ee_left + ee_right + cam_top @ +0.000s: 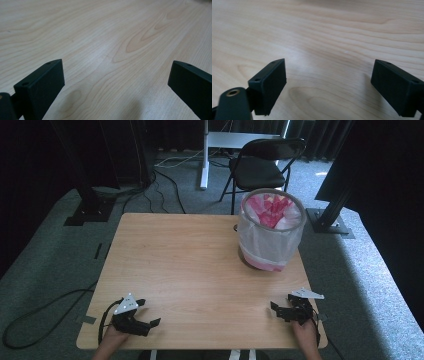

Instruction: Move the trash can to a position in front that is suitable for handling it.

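Seen from the high view: a light wooden table [200,270] on grey carpet, with a white mesh bin [270,231] standing near its far right corner. Lined with a clear bag, and holding pink and white scraps [272,210] inside. Well apart from both grippers, farther up the table; nearer to the right one than to the left.

Held at the near left edge by a hand [111,343]: the left gripper [145,312], jaws spread wide and pointing to the right and slightly forward, with nothing between them. Grey three-cornered plate on top, cable looping off its left side. In the left gripper view [116,82], only bare wood grain between the two black jaws.

Held at the near right edge by the other hand [306,336]: the right gripper [282,301], jaws likewise wide apart, pointing left and forward, gripping nothing. In the right gripper view [329,85], again just plain tabletop between the jaws.

Beyond the table: a black folding chair [262,162], directly behind the bin, and a white stand [205,155] with cables trailing across the carpet.
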The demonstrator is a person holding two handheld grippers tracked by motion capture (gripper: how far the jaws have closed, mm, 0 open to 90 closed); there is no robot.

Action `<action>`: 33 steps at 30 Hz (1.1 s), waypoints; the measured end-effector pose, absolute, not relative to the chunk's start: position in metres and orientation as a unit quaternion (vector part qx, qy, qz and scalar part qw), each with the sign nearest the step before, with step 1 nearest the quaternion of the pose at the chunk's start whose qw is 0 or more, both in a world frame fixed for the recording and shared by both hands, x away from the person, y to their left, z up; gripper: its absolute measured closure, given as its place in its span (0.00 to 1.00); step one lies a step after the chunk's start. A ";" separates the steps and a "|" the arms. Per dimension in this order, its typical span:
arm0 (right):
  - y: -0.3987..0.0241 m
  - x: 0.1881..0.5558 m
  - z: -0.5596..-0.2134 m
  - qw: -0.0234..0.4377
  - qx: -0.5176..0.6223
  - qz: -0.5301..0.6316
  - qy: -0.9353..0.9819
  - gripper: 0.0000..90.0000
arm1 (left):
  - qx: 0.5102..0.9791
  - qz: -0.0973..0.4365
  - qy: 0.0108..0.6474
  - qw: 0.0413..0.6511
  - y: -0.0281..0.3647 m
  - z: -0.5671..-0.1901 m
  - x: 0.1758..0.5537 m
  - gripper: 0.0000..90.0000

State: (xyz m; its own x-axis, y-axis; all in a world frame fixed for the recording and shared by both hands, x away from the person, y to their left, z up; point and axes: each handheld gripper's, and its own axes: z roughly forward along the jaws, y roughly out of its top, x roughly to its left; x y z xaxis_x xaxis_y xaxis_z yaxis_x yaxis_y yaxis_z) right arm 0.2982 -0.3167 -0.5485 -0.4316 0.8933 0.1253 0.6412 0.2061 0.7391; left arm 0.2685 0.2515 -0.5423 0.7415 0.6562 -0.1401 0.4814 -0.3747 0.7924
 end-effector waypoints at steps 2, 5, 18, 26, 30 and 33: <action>-0.316 0.301 -0.548 0.157 0.489 0.374 0.772 0.12 | 0.830 0.087 0.339 0.435 0.249 -0.543 0.272 0.01; -0.319 0.304 -0.546 0.138 0.482 0.393 0.771 0.12 | 0.833 0.083 0.333 0.433 0.247 -0.543 0.274 0.01; -0.333 0.308 -0.529 0.200 0.492 0.410 0.742 0.12 | 0.837 0.104 0.311 0.439 0.216 -0.539 0.306 0.01; -0.342 0.316 -0.526 0.246 0.521 0.419 0.702 0.12 | 0.838 0.117 0.303 0.438 0.199 -0.537 0.324 0.01; -0.350 0.322 -0.521 0.246 0.532 0.443 0.678 0.12 | 0.837 0.124 0.302 0.439 0.192 -0.534 0.336 0.01; -0.354 0.327 -0.517 0.252 0.536 0.454 0.666 0.12 | 0.833 0.127 0.297 0.449 0.185 -0.532 0.346 0.01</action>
State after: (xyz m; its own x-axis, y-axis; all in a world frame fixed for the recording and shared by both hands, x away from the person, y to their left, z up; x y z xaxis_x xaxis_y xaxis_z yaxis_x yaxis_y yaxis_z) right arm 0.3272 -0.3544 -0.5171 -0.2992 0.9422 0.1506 0.4857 0.0145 0.8740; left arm 0.3457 0.1846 -0.5316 0.7919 0.6081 -0.0548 0.3807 -0.4215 0.8231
